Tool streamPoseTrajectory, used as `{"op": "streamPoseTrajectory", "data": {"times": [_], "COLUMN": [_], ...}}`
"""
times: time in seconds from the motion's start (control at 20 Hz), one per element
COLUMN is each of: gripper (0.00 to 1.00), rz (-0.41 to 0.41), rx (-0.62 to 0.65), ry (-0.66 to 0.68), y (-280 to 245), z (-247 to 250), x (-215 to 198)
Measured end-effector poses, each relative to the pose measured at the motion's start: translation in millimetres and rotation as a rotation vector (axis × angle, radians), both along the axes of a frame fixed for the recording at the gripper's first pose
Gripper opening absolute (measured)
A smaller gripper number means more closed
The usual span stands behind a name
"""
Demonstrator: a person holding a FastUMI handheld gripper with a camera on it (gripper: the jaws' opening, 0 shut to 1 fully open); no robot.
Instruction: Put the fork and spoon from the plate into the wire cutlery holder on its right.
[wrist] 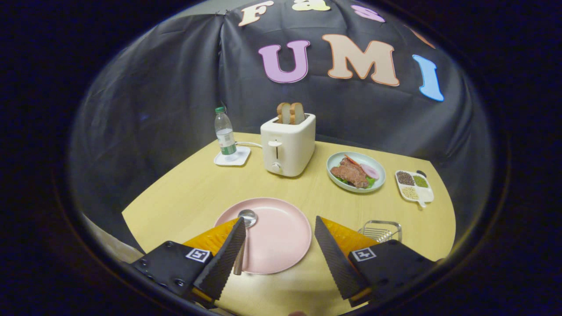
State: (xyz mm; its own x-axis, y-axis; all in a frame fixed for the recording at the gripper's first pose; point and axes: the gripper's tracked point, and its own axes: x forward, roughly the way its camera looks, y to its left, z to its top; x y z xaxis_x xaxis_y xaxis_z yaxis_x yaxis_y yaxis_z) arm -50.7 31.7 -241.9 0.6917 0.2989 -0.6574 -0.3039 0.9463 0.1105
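A pink plate lies on the wooden table just ahead of my fingers. A metal spoon rests on the plate's left side, its bowl pointing away and its handle running back beside my left finger. I see no fork on the plate. The wire cutlery holder stands right of the plate, partly hidden behind my right finger. My gripper hovers above the near part of the plate, open, with nothing between its fingers.
Beyond the plate stands a white toaster with two bread slices. A water bottle on a white coaster sits to its left. A plate of meat and a small divided dish of spices lie at the far right.
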Motion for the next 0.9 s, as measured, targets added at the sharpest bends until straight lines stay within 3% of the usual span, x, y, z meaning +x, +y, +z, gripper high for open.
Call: {"op": "streamPoseTrajectory", "data": {"times": [0.5,0.9], "gripper": [1.0,1.0], "rz": [-0.003,0.038], "rx": [0.015,-0.052], "ry": [0.054,0.084], "y": [45.2,63.5], "z": [-43.7,-78.6], "x": [-11.3,-15.8]}}
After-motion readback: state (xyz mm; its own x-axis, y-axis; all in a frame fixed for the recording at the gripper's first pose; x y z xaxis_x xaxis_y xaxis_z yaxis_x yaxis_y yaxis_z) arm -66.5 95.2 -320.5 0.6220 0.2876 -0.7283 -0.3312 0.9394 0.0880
